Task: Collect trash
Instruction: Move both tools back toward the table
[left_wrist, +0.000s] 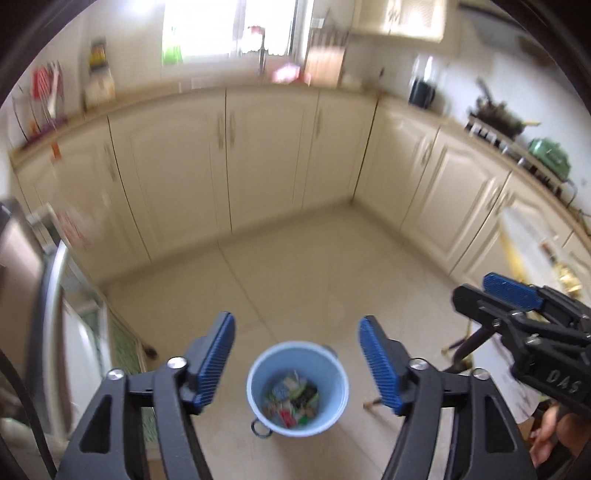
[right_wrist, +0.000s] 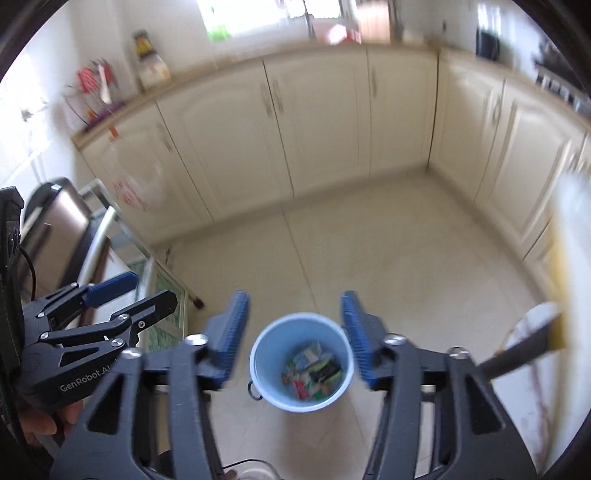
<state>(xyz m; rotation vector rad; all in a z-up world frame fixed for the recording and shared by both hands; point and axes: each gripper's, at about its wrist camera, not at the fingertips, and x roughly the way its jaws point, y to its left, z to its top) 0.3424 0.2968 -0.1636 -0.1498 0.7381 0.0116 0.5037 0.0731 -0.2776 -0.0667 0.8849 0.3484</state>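
A light blue bucket (left_wrist: 297, 387) stands on the tiled floor below both grippers, with several colourful wrappers (left_wrist: 292, 402) at its bottom. It also shows in the right wrist view (right_wrist: 302, 360), with the wrappers (right_wrist: 312, 373) inside. My left gripper (left_wrist: 297, 362) is open and empty, high above the bucket. My right gripper (right_wrist: 293, 332) is open and empty, also above the bucket. The right gripper shows at the right edge of the left wrist view (left_wrist: 517, 306); the left gripper shows at the left of the right wrist view (right_wrist: 125, 291).
Cream kitchen cabinets (left_wrist: 266, 155) line the far and right walls, with cluttered countertops. A steel appliance (left_wrist: 22, 280) stands at the left. A table with a white cloth (right_wrist: 554, 369) and dark legs is at the right. Tiled floor (left_wrist: 314, 258) lies between.
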